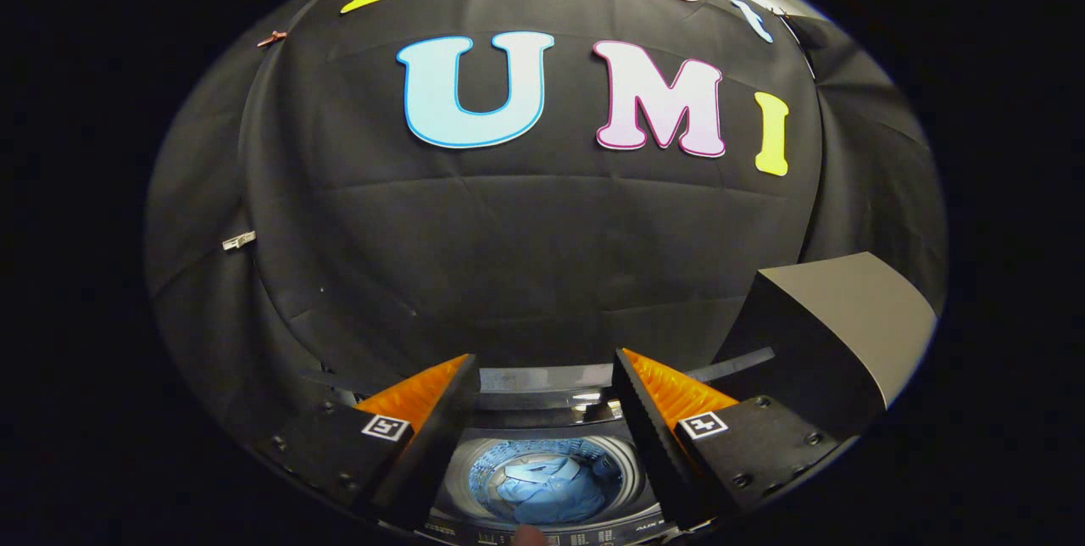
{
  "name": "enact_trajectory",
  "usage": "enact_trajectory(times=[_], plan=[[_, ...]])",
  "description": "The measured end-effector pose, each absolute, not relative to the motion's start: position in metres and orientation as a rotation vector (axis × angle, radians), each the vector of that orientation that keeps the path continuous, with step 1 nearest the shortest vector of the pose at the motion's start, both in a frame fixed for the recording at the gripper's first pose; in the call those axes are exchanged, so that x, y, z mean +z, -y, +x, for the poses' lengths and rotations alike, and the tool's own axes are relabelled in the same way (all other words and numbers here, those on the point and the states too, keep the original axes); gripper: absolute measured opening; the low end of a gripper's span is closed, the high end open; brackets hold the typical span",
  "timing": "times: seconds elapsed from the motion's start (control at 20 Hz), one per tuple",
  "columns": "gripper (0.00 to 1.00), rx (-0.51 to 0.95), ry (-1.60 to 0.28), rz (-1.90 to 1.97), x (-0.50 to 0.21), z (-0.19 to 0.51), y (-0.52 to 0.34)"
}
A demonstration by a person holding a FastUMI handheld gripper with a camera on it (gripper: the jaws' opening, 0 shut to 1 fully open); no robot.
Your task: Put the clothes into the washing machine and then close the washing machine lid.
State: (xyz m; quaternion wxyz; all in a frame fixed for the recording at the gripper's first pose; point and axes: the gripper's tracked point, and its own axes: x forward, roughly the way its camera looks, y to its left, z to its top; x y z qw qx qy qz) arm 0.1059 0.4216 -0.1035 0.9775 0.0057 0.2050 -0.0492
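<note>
The claw (pixel 547 389) hung spread wide and pinching nothing, its two fingers apart with open space between them; below and between those fingers, toward six o'clock, sat the top-loading washing machine with its round ribbed steel drum (pixel 547 478) open to view; inside the drum lay the pale blue soft cloth garment (pixel 547 487), bunched in folds at the bottom, well beneath the fingertips and touching neither finger; the clothes therefore appeared to be in already, so the lid seemed to be the part of the task left; the grey flat rigid lid panel (pixel 839 325) stood raised at about four o'clock from the drum, just beyond the right finger and apart from it, tilted up against the black cloth wall; in my judgement the garment would handle as light, limp and easily snagged, best pinched on a raised fold rather than a flat patch, should it need pushing deeper; the lid, by contrast, looked stiff, smooth and probably slippery, likely hinged at the rear, so it should be taken at its free upper edge or nudged from behind and let down gently, lest it drop hard; a strip of control panel (pixel 585 539) ran along the machine's near edge at six o'clock, where a small rounded pale thing, perhaps a fingertip, could not be told for certain.
</note>
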Motion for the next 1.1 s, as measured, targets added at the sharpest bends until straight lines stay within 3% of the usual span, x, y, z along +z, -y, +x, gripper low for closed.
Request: enact_trajectory(times=[0.25,0.8,1.1], plan=[[0.99,-0.101,-0.441,0.014,-0.114,0.105,-0.422],[0.99,-0.094,-0.560,-0.006,-0.249,0.039,-0.409],[0.99,-0.027,-0.522,-0.022,-0.234,0.030,-0.421]])
